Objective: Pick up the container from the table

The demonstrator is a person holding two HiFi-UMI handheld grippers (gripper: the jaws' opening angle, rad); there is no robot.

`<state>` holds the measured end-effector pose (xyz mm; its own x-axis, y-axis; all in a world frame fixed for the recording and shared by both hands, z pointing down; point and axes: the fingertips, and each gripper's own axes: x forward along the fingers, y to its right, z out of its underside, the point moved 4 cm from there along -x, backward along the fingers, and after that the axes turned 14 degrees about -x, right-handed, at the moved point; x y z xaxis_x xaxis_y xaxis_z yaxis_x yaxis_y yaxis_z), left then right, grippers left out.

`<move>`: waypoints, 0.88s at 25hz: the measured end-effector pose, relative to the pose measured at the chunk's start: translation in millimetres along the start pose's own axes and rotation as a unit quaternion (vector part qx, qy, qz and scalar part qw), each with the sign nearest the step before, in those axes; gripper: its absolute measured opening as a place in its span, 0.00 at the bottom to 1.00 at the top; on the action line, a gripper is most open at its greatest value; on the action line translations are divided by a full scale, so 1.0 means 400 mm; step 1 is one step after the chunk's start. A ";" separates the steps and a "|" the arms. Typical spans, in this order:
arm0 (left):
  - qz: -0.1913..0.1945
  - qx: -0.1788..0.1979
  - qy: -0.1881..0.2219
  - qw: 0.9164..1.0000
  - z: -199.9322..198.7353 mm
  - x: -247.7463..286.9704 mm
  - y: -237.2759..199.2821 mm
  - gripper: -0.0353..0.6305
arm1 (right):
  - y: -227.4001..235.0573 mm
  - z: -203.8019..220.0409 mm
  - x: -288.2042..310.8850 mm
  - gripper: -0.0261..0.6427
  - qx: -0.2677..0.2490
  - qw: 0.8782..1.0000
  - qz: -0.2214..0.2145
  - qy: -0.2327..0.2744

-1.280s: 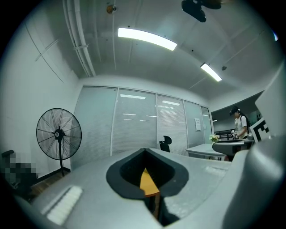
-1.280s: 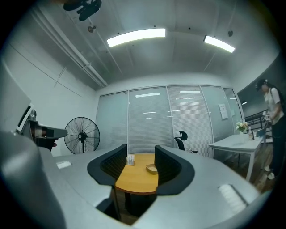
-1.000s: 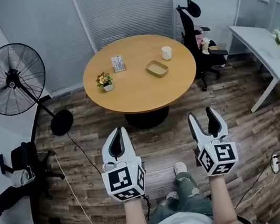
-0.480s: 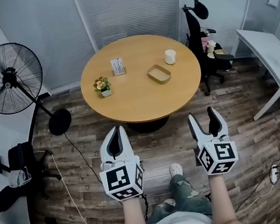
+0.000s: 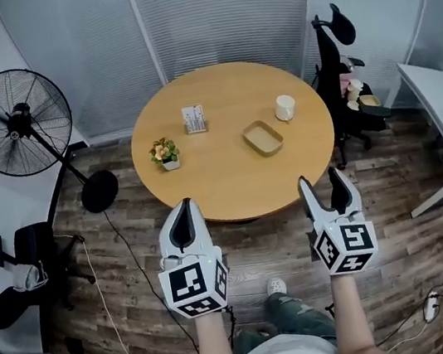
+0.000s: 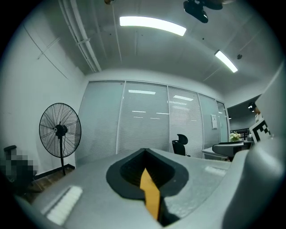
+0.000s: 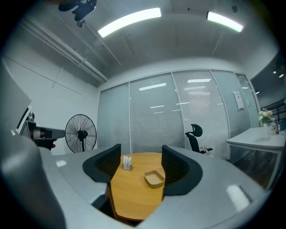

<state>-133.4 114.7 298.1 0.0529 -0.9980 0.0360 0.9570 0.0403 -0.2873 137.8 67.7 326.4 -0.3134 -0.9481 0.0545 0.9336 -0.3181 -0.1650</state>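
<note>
Nearer now, the container (image 5: 263, 137) lies untouched right of centre on the counter (image 5: 204, 175). The right gripper (image 5: 320, 182), jaws just opened wide and empty, frames it, likely for the reach. The left gripper (image 5: 183, 208), pressed together, seems idle.

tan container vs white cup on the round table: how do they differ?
The container is tan, shallow and rectangular; the cup is white, taller and round. The container lies nearer the middle of the table; the cup stands closer to its right edge in the head view. Both sit upright on the table, apart, untouched.
</note>
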 end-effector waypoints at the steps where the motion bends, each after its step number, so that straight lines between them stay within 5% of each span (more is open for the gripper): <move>1: -0.003 0.000 0.000 1.000 0.001 0.021 0.007 0.05 | 0.016 0.000 0.022 0.50 0.000 1.000 -0.002 0.001; 22: -0.027 0.004 -0.021 0.999 0.065 0.284 0.087 0.05 | 0.182 0.053 0.278 0.48 0.016 0.999 -0.039 -0.004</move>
<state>-86.5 4.0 317.1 0.0121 -0.9958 0.0911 0.9612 -0.0136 -0.2756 174.6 -61.1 341.3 -0.3842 -0.9203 0.0741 0.9114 -0.3908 -0.1287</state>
